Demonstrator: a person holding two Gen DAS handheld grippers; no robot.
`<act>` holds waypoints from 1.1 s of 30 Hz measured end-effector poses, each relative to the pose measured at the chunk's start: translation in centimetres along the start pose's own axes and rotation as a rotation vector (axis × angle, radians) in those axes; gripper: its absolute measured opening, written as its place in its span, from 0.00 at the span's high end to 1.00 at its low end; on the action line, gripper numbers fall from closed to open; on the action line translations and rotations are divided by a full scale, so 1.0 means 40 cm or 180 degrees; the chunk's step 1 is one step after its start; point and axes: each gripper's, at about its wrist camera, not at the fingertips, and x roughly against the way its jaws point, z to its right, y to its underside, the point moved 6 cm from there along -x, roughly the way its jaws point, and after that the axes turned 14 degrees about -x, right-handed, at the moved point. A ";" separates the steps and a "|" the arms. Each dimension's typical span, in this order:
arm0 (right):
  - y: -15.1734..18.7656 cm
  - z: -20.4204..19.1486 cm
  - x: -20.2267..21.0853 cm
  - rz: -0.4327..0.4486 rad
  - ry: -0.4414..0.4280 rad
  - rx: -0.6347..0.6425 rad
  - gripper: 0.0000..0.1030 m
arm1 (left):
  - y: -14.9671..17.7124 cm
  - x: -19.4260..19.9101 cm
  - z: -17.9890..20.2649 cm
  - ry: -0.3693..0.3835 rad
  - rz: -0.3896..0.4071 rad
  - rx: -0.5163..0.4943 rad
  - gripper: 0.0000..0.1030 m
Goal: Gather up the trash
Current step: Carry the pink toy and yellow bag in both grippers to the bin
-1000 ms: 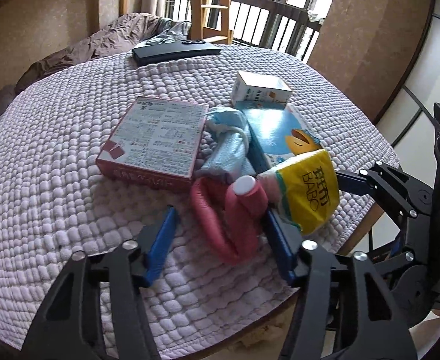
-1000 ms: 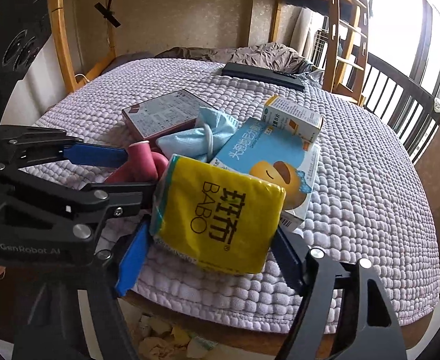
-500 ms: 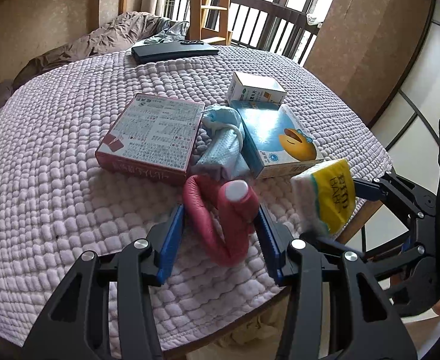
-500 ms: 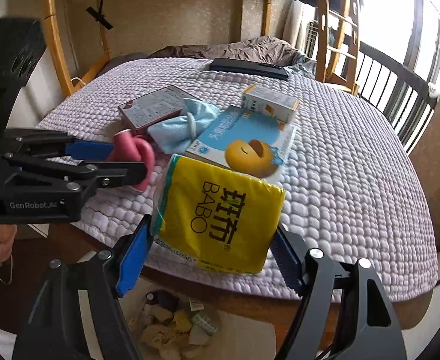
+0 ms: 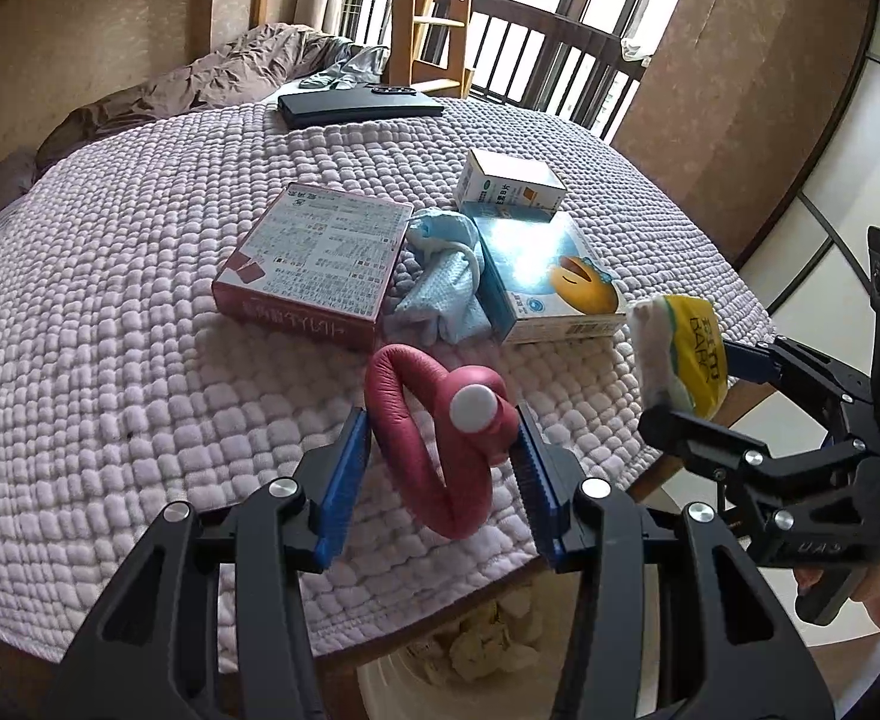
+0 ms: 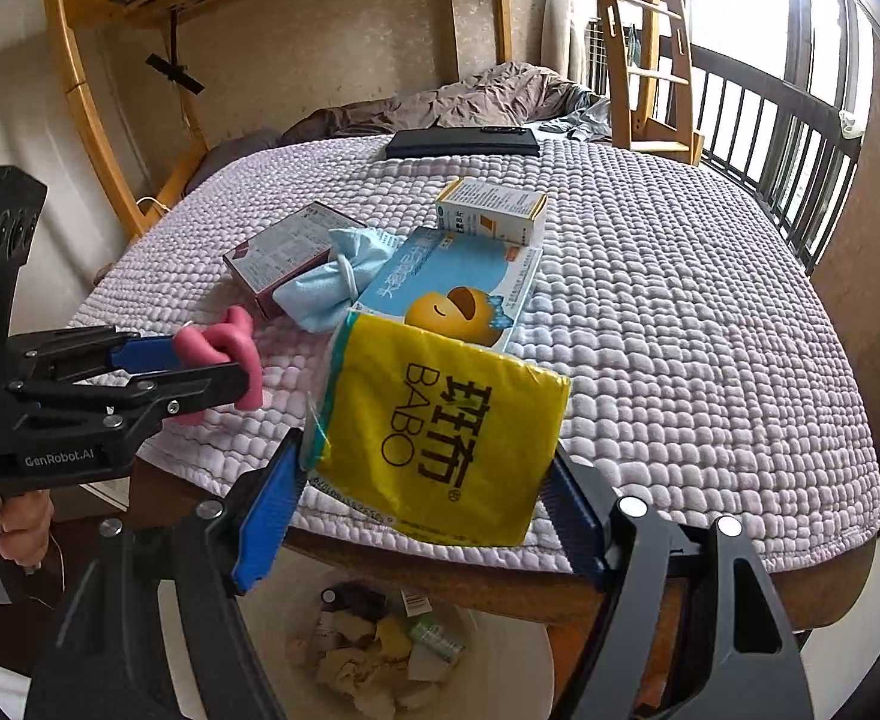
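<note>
Pinching the yellow tissue pack (image 6: 440, 438) above the bin (image 6: 511, 654), the right claw (image 6: 428, 510) is risking a miss, while the left claw (image 5: 440, 462) is gripping the pink roll (image 5: 434, 420) just beside it.

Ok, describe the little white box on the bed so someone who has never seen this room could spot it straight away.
Start at the lilac quilted bedspread and find the cluster of items near its front edge. Behind the big blue box with the yellow cartoon face, towards the black keyboard, lies the small white box. It is the smallest carton there, white with yellow-orange trim.
</note>
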 end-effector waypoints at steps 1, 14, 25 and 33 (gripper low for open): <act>0.002 0.003 0.008 -0.0007 -0.0014 -0.0008 0.29 | 0.004 0.005 0.001 -0.0002 0.0003 0.0008 0.52; 0.038 0.021 0.050 -0.0088 -0.0084 -0.0028 0.29 | 0.038 0.043 0.006 -0.0010 -0.0004 0.0140 0.52; 0.078 0.039 0.089 -0.0187 -0.0091 -0.0021 0.29 | 0.068 0.081 0.013 -0.0024 -0.0026 0.0174 0.52; 0.114 0.047 0.121 -0.0261 -0.0102 0.0003 0.29 | 0.099 0.104 0.022 -0.0022 -0.0057 0.0193 0.52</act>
